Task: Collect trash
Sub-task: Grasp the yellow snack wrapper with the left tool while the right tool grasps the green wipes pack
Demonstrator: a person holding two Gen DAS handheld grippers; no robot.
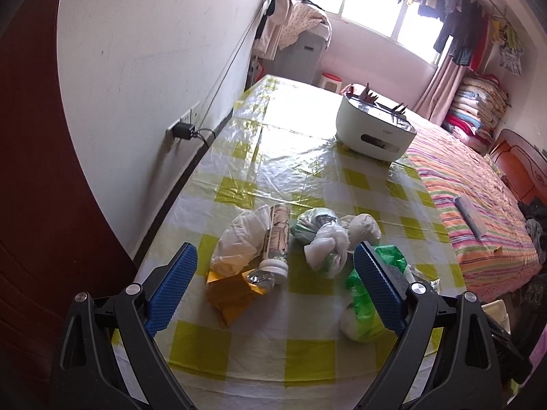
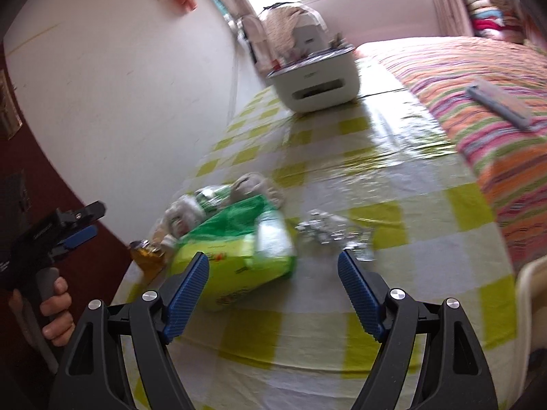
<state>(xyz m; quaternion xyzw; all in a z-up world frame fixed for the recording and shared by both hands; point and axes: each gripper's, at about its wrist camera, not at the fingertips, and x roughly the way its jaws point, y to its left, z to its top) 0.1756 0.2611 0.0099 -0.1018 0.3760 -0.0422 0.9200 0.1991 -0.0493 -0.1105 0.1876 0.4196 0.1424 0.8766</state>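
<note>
Trash lies on a table with a yellow-checked cloth (image 1: 307, 143). In the left wrist view I see a white knotted bag (image 1: 239, 235), a plastic bottle (image 1: 277, 239), a gold foil wrapper (image 1: 232, 294), another white knotted bag (image 1: 326, 249), a grey wad (image 1: 364, 227) and a green-and-white package (image 1: 362, 307). My left gripper (image 1: 275, 266) is open above the bottle and wrapper. In the right wrist view the green package (image 2: 239, 253) and crumpled silver foil (image 2: 328, 232) lie ahead of my open, empty right gripper (image 2: 273, 263). The left gripper also shows in the right wrist view (image 2: 80, 229) at the far left.
A white bin-like box (image 1: 374, 126) stands far back on the table; it also shows in the right wrist view (image 2: 318, 78). A bed with a striped cover (image 1: 478, 205) runs along the right side. A white wall (image 1: 154, 68) with a plugged socket (image 1: 183, 131) is on the left.
</note>
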